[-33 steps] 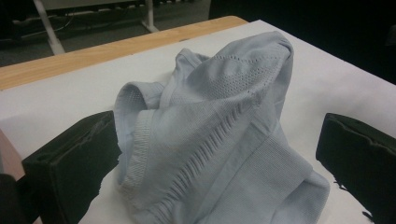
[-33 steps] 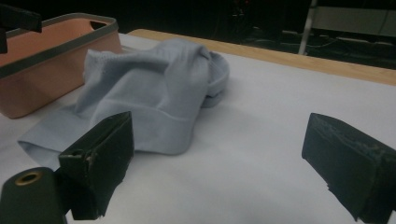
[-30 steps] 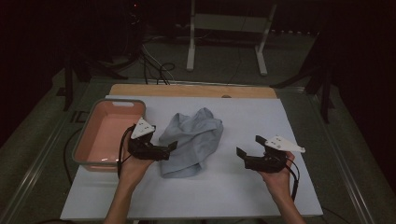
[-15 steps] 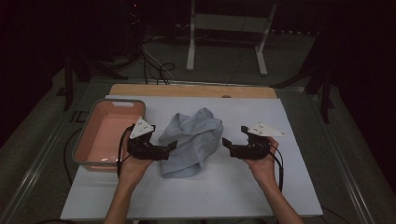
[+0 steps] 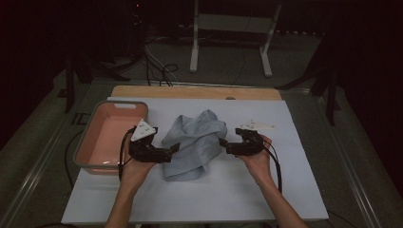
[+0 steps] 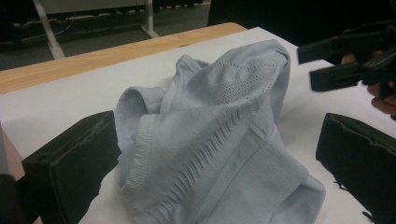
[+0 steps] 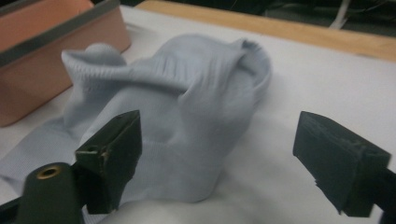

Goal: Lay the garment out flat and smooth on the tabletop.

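- While the crumpled pale blue garment [image 5: 195, 142] lies just right of the pink tub [image 5: 110, 137], I keep my left gripper [image 5: 170, 151] at its left edge, jaws apart, nothing pinched.
- My right gripper [image 5: 227, 146] sits at the garment's right edge; its jaws have just been closing a little, yet stand apart with no cloth between them.
- I'd bite 1 fold per side, low near the white mat [image 5: 294, 156].

Tub [image 5: 112, 137]: pink inside, grey-rimmed, at the left edge of my surface.
Surface [image 5: 247, 190]: white sheet over a wooden board [image 5: 195, 92] showing along the far edge.
Stand [image 5: 230, 40]: white metal frame on the floor beyond.
Cables [image 5: 159, 66]: dark loops beside it.
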Motion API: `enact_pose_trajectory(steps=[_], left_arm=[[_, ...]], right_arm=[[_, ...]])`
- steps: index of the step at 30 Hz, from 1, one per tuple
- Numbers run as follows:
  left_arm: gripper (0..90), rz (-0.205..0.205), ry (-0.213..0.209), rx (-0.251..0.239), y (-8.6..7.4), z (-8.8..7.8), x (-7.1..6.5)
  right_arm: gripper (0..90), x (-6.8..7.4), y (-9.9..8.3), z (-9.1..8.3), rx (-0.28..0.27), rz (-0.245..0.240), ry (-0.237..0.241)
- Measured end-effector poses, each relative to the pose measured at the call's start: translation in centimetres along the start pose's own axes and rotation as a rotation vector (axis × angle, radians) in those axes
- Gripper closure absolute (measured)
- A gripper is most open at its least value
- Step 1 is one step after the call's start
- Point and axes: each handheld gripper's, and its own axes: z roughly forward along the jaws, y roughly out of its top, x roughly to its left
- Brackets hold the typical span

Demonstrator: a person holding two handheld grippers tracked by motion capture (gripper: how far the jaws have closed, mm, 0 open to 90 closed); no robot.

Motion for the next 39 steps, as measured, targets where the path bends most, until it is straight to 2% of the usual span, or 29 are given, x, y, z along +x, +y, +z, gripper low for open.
enact_pose_trajectory(steps=[6,10,11,12,14,15,17,21,23,24,28,33,35,36,39], left_arm=[[0.2,0.007,-0.007,0.001,0.1,0.0,-0.2],[0.3,0.012,-0.013,0.001,0.1,0.1,-0.3],[0.3,0.012,-0.013,0.001,0.1,0.1,-0.3],[0.3,0.015,-0.015,0.002,0.1,0.1,-0.3],[0.7,0.015,-0.014,0.003,0.0,0.2,-0.4],[0.9,0.013,-0.015,0.003,0.0,0.2,-0.4],[1.6,0.014,-0.019,0.008,-0.1,0.3,-0.4],[3.5,0.02,-0.028,0.018,-0.1,0.6,-0.6],[4.4,0.02,-0.03,0.019,-0.2,0.7,-0.7],[5.8,0.025,-0.036,0.025,-0.2,0.7,-0.8],[6.7,0.031,-0.026,0.029,-0.2,0.7,-0.8],[9.2,0.029,-0.032,0.028,-0.2,0.6,-0.8],[9.7,0.03,-0.032,0.028,-0.2,0.6,-0.8],[10.3,0.032,-0.032,0.029,-0.2,0.6,-0.9],[11.1,0.033,-0.034,0.029,-0.2,0.7,-0.9]], right_arm=[[34.5,0.3,-0.5,1.6,0.068,-0.023,-0.002],[50.7,0.7,-0.6,2.5,0.104,-0.06,-0.035],[50.7,0.7,-0.6,2.5,0.104,-0.06,-0.035],[56.6,0.9,-0.6,2.5,0.104,-0.072,-0.034],[74.9,1.3,-0.5,2.1,0.083,-0.106,-0.015],[80.6,1.6,-0.3,1.9,0.071,-0.115,-0.008],[86.2,1.9,0.1,1.3,0.052,-0.118,0.007],[87.8,2.5,1.1,-0.2,-0.003,-0.126,0.025],[87.9,2.6,1.3,-0.5,-0.011,-0.134,0.028],[88.0,2.7,1.8,-1.2,-0.022,-0.155,0.005],[88.1,2.4,1.8,-2.1,-0.017,-0.179,-0.035],[88.1,1.6,1.2,-3.3,0.002,-0.183,-0.082],[88.1,1.5,1.1,-3.6,0.007,-0.181,-0.087],[88.1,1.1,0.8,-4.1,0.01,-0.18,-0.107],[88.1,0.8,0.5,-4.6,0.019,-0.188,-0.12]])
